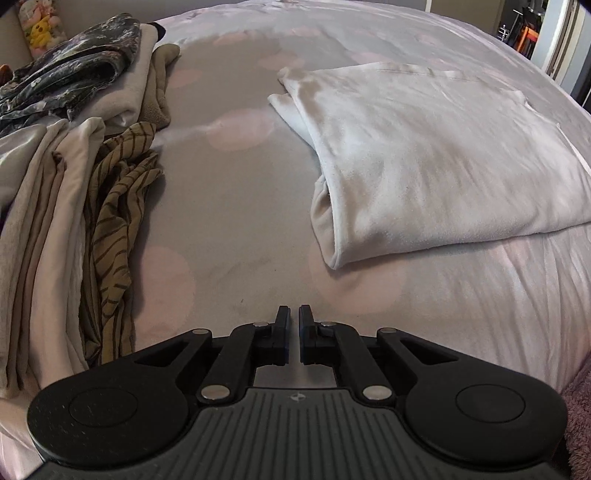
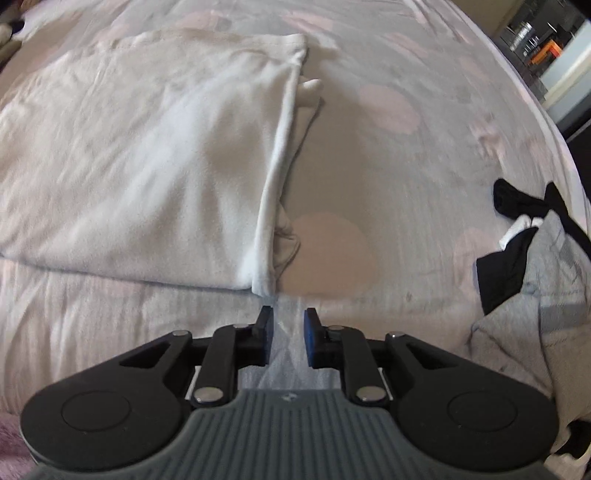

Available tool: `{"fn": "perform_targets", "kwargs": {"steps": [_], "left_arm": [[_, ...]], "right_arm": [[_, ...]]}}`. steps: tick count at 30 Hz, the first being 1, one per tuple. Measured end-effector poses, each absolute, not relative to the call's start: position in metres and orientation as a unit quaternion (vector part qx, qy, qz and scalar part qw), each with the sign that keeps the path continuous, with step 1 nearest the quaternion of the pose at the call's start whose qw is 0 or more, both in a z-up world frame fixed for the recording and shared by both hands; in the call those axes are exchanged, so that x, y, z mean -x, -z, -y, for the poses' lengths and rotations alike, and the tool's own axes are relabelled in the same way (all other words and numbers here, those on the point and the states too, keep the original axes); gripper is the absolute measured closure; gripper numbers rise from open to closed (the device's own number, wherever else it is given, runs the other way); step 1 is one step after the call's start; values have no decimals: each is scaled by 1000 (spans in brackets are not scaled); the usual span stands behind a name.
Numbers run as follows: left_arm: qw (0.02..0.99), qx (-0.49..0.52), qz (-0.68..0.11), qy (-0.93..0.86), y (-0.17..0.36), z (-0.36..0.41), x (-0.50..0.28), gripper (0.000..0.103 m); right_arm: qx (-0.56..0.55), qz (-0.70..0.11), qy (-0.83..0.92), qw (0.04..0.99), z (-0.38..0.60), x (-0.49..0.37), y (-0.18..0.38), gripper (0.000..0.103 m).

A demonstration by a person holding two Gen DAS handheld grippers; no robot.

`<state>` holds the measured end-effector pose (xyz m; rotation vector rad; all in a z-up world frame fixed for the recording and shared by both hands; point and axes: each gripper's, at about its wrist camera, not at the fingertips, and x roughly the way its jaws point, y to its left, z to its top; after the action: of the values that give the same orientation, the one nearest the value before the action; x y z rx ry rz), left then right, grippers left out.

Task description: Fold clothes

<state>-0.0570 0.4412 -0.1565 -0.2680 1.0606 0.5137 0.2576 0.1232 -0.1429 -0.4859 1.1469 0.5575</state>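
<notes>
White garment [image 1: 436, 155] folded flat mid-bed, clothes pile [image 1: 74, 147] along the bed's [image 1: 236, 206] left edge, left gripper [image 1: 294, 325] clenched on nothing, right gripper [image 2: 289, 325] slightly parted, empty, near the garment's corner.

"How many garments lay flat on the bedspread [image 1: 229, 206]?"

"One: a white folded garment [image 1: 436, 158]."

"And in the heap at the left?"

"One dark flowered piece [image 1: 74, 62], one olive striped piece [image 1: 118, 192] and one tan fleecy piece [image 1: 162, 85]. The pale folded pieces [image 1: 40, 206] were several, overlapping too much to count."

"On the right side?"

"One grey garment [image 2: 546, 295], and one black-and-white bundle [image 2: 498, 273] whose pieces could not be told apart."

"Toys?"

"At least two plush toys [image 1: 38, 22]."

"Grippers?"

"Two: the left gripper [image 1: 294, 314] and the right gripper [image 2: 288, 317], each with two fingers."
</notes>
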Motion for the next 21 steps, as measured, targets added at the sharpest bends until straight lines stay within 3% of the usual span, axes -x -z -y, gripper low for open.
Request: {"fn": "perform_targets", "kwargs": {"steps": [2, 5, 10, 21], "left_arm": [[821, 141, -495, -247, 152, -438, 57, 96], [820, 152, -487, -260, 144, -432, 56, 86], [827, 150, -466, -274, 125, -414, 51, 84], [858, 114, -419, -275, 69, -351, 45, 78]], "right_arm": [[162, -522, -250, 799, -112, -253, 132, 83], [82, -494, -243, 831, -108, -237, 116, 72], [-13, -451, -258, 854, -121, -200, 115, 56], [-72, -444, -267, 852, -113, -186, 114, 50]]}}
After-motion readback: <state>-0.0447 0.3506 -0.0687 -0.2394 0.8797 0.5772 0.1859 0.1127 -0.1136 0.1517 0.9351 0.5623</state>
